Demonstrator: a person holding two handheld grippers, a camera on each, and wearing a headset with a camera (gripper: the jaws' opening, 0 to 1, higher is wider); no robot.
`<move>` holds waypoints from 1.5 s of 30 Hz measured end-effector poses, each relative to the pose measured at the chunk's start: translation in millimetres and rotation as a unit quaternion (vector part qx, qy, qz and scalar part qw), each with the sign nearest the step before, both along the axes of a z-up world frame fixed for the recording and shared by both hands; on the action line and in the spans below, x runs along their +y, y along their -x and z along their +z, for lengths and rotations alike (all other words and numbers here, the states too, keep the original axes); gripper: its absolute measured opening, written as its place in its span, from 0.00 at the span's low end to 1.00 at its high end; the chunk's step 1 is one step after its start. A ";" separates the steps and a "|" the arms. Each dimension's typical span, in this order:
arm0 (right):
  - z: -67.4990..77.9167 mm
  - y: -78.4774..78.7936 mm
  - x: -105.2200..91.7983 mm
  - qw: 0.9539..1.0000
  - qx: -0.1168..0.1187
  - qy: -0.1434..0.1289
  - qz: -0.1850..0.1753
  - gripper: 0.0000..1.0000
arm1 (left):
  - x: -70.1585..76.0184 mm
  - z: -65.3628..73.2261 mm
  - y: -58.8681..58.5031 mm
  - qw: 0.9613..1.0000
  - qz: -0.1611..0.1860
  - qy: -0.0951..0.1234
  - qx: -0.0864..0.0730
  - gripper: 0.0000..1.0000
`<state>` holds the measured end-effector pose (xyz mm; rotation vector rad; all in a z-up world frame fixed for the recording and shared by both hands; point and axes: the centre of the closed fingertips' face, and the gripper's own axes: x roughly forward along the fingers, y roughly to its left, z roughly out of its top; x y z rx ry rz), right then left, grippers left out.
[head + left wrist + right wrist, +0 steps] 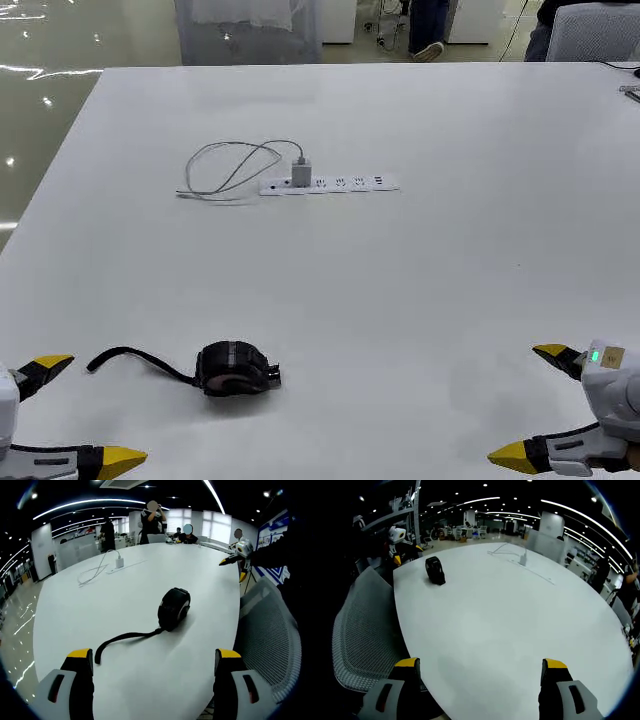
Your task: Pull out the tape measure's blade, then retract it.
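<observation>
Tongs, count two; left tongs (92, 410) and right tongs (522, 403) both over the near edge of the white bench (420, 290), well apart from each other; all four tips yellow.

Left tongs: jaws spread wide, nothing between them; confirmed in the left gripper view, where bare bench shows across the gap.

Right tongs: jaws likewise wide apart and holding nothing; the right gripper view shows plain bench between them.

Tape measure (236, 368), count one; black case, resting on the bench ahead of the left tongs and a little toward their inner side, near but not touching; well apart from the right tongs, off to their left. In the right gripper view it sits far up on the left, beside the left tongs.

Strap (130, 358), count one; black, joined to the tape measure case, lying flat on the bench in a loose curve; its free end points back toward the left tongs, short of the tips.

Farther out, beyond both tongs: power strip (330, 184), count one, white, lying crosswise; charger (301, 172), count one, white, plugged in near its left end; cable (228, 165), count one, grey, looped on the bench on the left-tongs side of the strip.

Mesh chair back (265, 630), count one, grey, at the near bench edge between the two tongs.
</observation>
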<state>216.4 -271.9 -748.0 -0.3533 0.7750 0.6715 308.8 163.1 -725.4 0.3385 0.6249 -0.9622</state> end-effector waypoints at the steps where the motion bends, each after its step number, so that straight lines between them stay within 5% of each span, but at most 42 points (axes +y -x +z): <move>1: -0.1 -1.2 1.7 1.000 0.000 0.002 0.005 0.99 | -1.1 -1.1 -0.2 1.000 -0.005 -0.004 0.003 0.99; 13: 6.2 -30.2 34.3 0.998 -0.001 0.004 0.062 0.99 | -35.7 3.0 -20.3 0.995 -0.095 -0.031 -0.009 0.99; 16: 4.8 -36.1 43.6 0.997 0.002 0.003 0.075 0.99 | -47.8 3.1 -23.9 0.993 -0.113 -0.030 0.002 0.99; 30: 5.7 -69.3 117.2 0.986 -0.007 -0.009 0.166 0.99 | -99.1 -17.9 -23.8 0.976 -0.203 -0.072 0.014 0.96; 34: 0.6 -78.3 135.2 0.981 -0.005 -0.008 0.193 0.99 | -110.7 -24.2 -23.5 0.970 -0.223 -0.092 0.017 0.92; 37: -0.5 -85.1 145.7 0.979 -0.003 -0.010 0.202 0.98 | -119.1 -25.3 -20.1 0.970 -0.222 -0.084 0.049 0.87; 43: -4.5 -102.3 165.8 0.977 -0.003 -0.021 0.212 0.96 | -125.0 -37.6 -30.8 0.966 -0.227 -0.115 0.040 0.74; 45: -5.8 -106.7 173.1 0.977 -0.002 -0.024 0.214 0.93 | -126.6 -40.7 -29.5 0.964 -0.230 -0.122 0.051 0.65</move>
